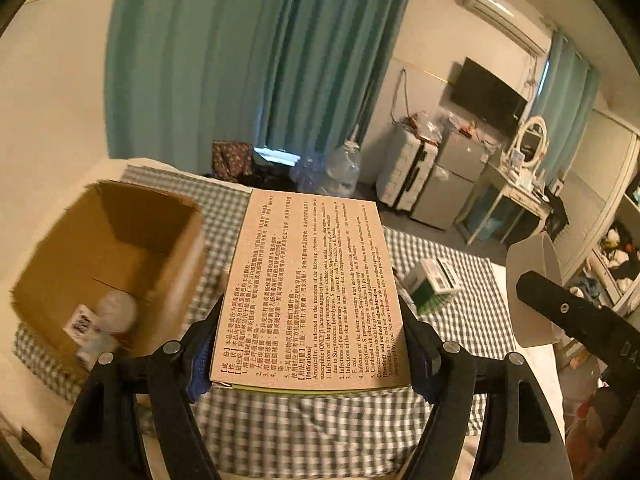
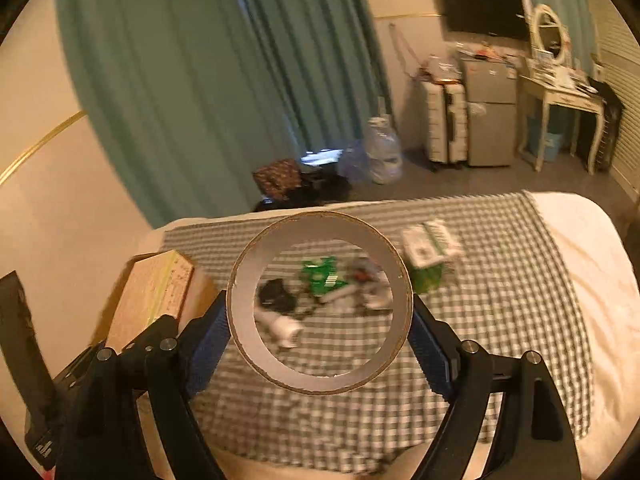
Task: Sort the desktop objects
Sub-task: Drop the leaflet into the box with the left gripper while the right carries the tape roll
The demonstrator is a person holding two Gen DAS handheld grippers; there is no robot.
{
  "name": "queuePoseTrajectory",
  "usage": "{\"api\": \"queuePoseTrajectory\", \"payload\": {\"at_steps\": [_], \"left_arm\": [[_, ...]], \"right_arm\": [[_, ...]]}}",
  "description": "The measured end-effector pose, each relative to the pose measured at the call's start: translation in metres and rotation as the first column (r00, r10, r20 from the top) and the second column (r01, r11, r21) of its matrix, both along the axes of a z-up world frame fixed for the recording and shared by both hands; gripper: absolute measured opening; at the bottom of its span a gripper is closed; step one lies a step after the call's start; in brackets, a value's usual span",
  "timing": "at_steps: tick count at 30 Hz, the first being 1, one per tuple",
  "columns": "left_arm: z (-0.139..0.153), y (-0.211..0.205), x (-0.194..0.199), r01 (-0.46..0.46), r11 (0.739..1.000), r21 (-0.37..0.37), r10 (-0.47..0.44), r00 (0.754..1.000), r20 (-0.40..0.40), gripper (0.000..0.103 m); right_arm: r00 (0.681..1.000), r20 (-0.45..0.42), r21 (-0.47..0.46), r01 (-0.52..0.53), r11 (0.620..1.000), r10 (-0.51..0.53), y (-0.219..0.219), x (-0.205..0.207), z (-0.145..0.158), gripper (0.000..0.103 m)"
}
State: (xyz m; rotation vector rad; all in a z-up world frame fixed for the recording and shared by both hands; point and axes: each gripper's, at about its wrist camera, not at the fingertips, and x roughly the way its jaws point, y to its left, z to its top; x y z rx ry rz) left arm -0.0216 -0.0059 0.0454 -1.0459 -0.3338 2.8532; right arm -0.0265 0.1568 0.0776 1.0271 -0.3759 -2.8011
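My left gripper (image 1: 310,344) is shut on a flat tan medicine box (image 1: 312,292) printed with text, held above the checked cloth. An open cardboard box (image 1: 108,264) stands to its left with a white bottle and small items inside. My right gripper (image 2: 320,320) is shut on a cardboard tape ring (image 2: 320,302), held upright so I look through its hole. Through and beside the ring lie a green packet (image 2: 320,274), a black item (image 2: 274,294), a white tube (image 2: 282,324) and a green-and-white box (image 2: 430,250). The right gripper with the ring shows in the left wrist view (image 1: 532,292).
A green-and-white checked cloth (image 2: 500,280) covers the white bed. The medicine box and left gripper show at the left of the right wrist view (image 2: 154,296). Beyond the bed are teal curtains, water jugs, suitcases, a small fridge and a dressing table.
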Motion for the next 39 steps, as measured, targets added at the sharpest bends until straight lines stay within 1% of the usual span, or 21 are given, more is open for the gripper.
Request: {"api": "queuePoseTrajectory", "payload": {"at_steps": [2,3,5,8,11,14,18,19,22,27,29,30,32,33,34,35,36,37,39], "left_arm": [[0.009,-0.024,0.0,-0.017,1.0,0.0,0.017,1.0,-0.006,0.077],[0.014,-0.04,0.008,-0.028,1.0,-0.008,0.028,0.999,-0.016,0.077],[0.025,-0.065,0.011,-0.067,0.997,-0.033,0.065,0.997,-0.044,0.077],[0.031,-0.102,0.01,-0.124,0.991,-0.046,0.121,0.991,-0.051,0.077],[0.025,-0.134,0.007,-0.16,0.986,-0.056,0.158,0.987,-0.034,0.077],[0.01,-0.157,-0.001,-0.18,0.982,-0.065,0.18,0.984,-0.007,0.077],[-0.017,-0.178,-0.012,-0.191,0.979,-0.073,0.194,0.98,0.042,0.077],[-0.027,-0.183,-0.018,-0.19,0.979,-0.07,0.195,0.978,0.068,0.077],[-0.047,-0.195,-0.028,-0.186,0.981,-0.053,0.191,0.975,0.115,0.077],[-0.064,-0.199,-0.042,-0.174,0.983,-0.066,0.182,0.973,0.143,0.077],[-0.07,-0.2,-0.046,-0.174,0.983,-0.064,0.183,0.97,0.158,0.077],[-0.073,-0.201,-0.048,-0.176,0.982,-0.063,0.185,0.969,0.164,0.077],[-0.078,-0.201,-0.05,-0.175,0.982,-0.07,0.185,0.968,0.17,0.078],[-0.08,-0.204,-0.048,-0.176,0.981,-0.078,0.187,0.968,0.17,0.079],[-0.081,-0.203,-0.048,-0.177,0.98,-0.091,0.191,0.967,0.171,0.085],[-0.082,-0.204,-0.048,-0.183,0.977,-0.108,0.2,0.964,0.174,0.095],[-0.082,-0.204,-0.047,-0.193,0.973,-0.129,0.214,0.96,0.179,0.098],[-0.081,-0.202,-0.046,-0.201,0.969,-0.145,0.225,0.958,0.178,0.099],[-0.08,-0.202,-0.043,-0.193,0.971,-0.142,0.217,0.96,0.175,0.099]], "right_arm": [[0.999,-0.011,-0.008,-0.035,0.999,0.035,-0.022,0.0,0.007,0.083],[0.998,-0.013,-0.011,-0.061,0.998,0.06,-0.036,-0.002,0.01,0.083],[0.994,-0.018,-0.016,-0.111,0.994,0.111,-0.062,-0.009,0.012,0.083],[0.981,-0.019,-0.031,-0.195,0.98,0.194,-0.11,-0.023,0.013,0.083],[0.967,-0.003,-0.045,-0.253,0.966,0.253,-0.148,-0.034,0.005,0.083],[0.951,0.019,-0.062,-0.308,0.949,0.31,-0.186,-0.05,-0.008,0.083],[0.927,0.094,-0.076,-0.356,0.931,0.363,-0.225,-0.079,-0.04,0.083],[0.926,0.111,-0.077,-0.355,0.932,0.362,-0.231,-0.084,-0.046,0.083],[0.922,0.155,-0.09,-0.345,0.934,0.356,-0.246,-0.105,-0.065,0.083],[0.913,0.213,-0.124,-0.327,0.937,0.347,-0.266,-0.137,-0.096,0.083],[0.924,0.205,-0.142,-0.299,0.944,0.323,-0.266,-0.141,-0.102,0.083],[0.926,0.198,-0.152,-0.294,0.943,0.321,-0.268,-0.143,-0.101,0.084],[0.924,0.192,-0.168,-0.301,0.939,0.331,-0.272,-0.144,-0.1,0.084],[0.923,0.194,-0.177,-0.301,0.937,0.334,-0.272,-0.145,-0.101,0.084],[0.921,0.196,-0.19,-0.3,0.935,0.335,-0.272,-0.146,-0.102,0.084],[0.921,0.198,-0.202,-0.297,0.933,0.336,-0.271,-0.147,-0.103,0.084],[0.921,0.199,-0.209,-0.295,0.932,0.336,-0.27,-0.148,-0.102,0.085],[0.924,0.194,-0.214,-0.288,0.933,0.33,-0.266,-0.147,-0.1,0.085],[0.93,0.183,-0.21,-0.281,0.937,0.32,-0.258,-0.143,-0.092,0.085]]}}
